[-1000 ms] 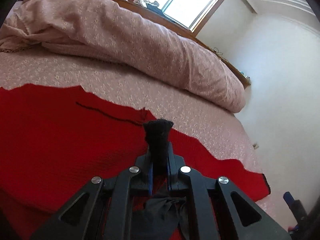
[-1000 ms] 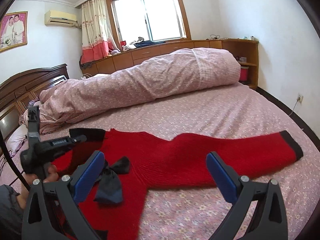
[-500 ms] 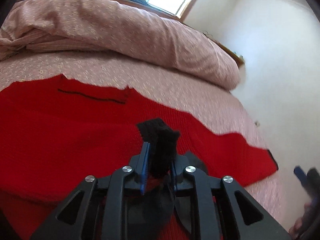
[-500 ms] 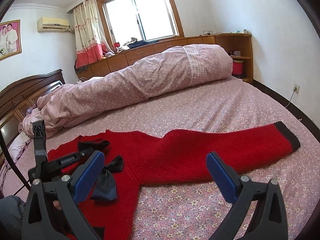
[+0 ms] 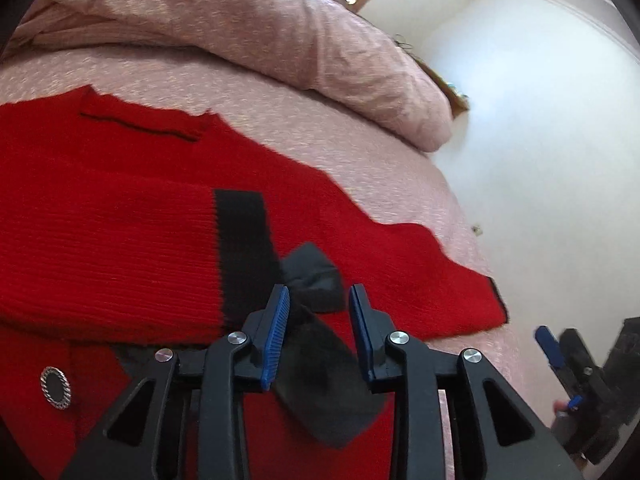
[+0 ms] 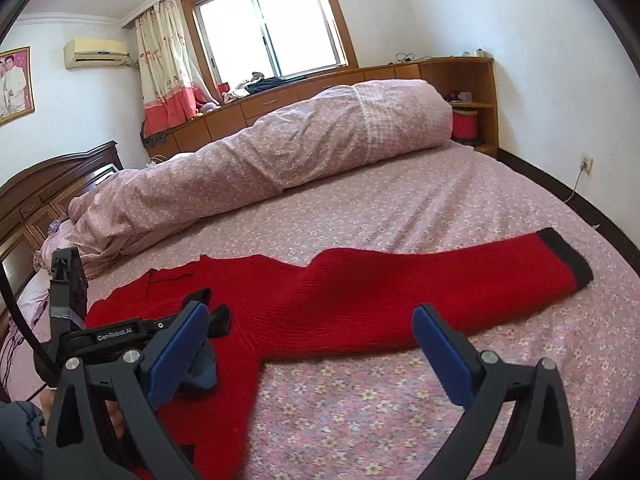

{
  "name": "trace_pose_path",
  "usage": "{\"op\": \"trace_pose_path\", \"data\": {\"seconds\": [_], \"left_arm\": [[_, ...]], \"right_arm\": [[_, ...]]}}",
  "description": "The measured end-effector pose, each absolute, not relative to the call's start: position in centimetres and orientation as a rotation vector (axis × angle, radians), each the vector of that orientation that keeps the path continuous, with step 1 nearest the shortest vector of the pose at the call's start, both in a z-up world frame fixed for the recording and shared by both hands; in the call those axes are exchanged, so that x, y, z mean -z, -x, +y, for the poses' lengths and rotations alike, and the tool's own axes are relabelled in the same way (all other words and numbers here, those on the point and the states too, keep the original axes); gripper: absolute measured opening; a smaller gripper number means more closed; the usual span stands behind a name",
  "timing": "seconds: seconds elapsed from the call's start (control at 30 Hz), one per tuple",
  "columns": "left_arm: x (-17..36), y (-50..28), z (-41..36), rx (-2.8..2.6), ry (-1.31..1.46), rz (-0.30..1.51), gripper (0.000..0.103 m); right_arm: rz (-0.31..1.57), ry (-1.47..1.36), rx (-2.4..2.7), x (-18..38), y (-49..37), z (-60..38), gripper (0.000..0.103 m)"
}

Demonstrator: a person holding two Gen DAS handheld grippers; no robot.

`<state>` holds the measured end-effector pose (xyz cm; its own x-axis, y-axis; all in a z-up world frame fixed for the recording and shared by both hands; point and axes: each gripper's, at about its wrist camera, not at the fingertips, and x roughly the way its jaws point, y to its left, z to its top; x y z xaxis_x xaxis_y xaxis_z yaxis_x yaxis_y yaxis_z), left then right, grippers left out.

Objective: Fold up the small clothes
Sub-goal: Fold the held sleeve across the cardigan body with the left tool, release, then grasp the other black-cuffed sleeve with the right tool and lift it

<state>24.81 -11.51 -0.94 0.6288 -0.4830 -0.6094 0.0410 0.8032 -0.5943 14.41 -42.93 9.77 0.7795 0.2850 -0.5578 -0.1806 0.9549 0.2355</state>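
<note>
The red sweater (image 6: pixel 360 300) lies flat on the bed (image 6: pixel 400 208). One sleeve is folded in across the body, w/ its black cuff (image 5: pixel 244 240) just ahead of the left tool (image 5: pixel 318 316). The other sleeve (image 6: pixel 460 280) is laid out long, ahead of the right tool (image 6: pixel 312 344) and off to its right.

The left tool is let go, w/ a gap between its blue pads (image 5: pixel 276 320), and nothing is in it. A black bow (image 5: pixel 316 280) sits right in that gap and under it. The right tool is wide apart and has nothing in it too.

What could go wrong:
- The left tool is v. close to the bow. If it closes now, I think it will pinch the bow and not the sweater. Then a lift would tug the front up and spoil the folded sleeve.
- The folded sleeve just rests there. It's knit and soft, so a bump from the left tool as it pulls back could slide it off.
- The long sleeve is prob next. If the right tool grabs only the top bit of the cuff (image 6: pixel 568 256), the sleeve may sag and fold crooked.
- The bed is soft. Pushing down hard could bunch the sheet and the sweater together.
- The 2 tools are near each other on the left side, so they could knock.
</note>
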Motion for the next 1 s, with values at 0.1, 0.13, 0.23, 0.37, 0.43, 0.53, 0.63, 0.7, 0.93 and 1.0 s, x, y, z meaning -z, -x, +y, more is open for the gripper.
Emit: {"op": "trace_pose_path", "data": {"seconds": [0.1,0.13,0.23,0.37,0.43,0.53,0.63,0.7,0.93,1.0], "left_arm": [[-0.5,-24.2,-11.5,0.357,0.551,0.809,0.025],[-1.0,-24.1,-11.3,0.34,0.525,0.793,0.027],[-2.0,-24.1,-10.0,0.244,0.462,0.742,0.028],[-2.4,-24.7,-8.3,0.054,0.353,0.676,0.029],[-1.8,-25.2,-7.6,-0.064,0.307,0.656,0.029],[0.9,-26.1,-6.9,-0.121,0.299,0.717,0.029],[4.1,-26.7,-7.1,-0.089,0.328,0.803,0.03],[3.7,-26.3,-6.7,-0.083,0.35,0.779,0.032],[3.7,-26.1,-7.8,-0.092,0.299,0.794,0.037],[3.8,-26.6,-8.0,-0.091,0.297,0.796,0.038]], "right_arm": [[0.622,-0.151,-0.228,-9.9,-14.4,-44.3,0.103],[0.616,-0.138,-0.213,-10.0,-14.5,-45.1,0.103],[0.614,-0.141,-0.154,-10.1,-15.4,-48.4,0.103],[0.639,-0.233,-0.084,-9.1,-17.2,-55.5,0.103],[0.688,-0.227,0.0,-7.6,-18.4,-58.7,0.103],[0.76,-0.363,0.033,-4.6,-19.7,-63.9,0.103],[0.795,-0.584,-0.009,-1.5,-20.3,-68.2,0.103],[0.742,-0.687,-0.063,-0.8,-20.0,-69.9,0.103],[0.663,-0.782,-0.09,-0.1,-21.6,-71.4,0.103],[0.648,-0.776,-0.094,-0.1,-22.6,-71.4,0.103]]}}
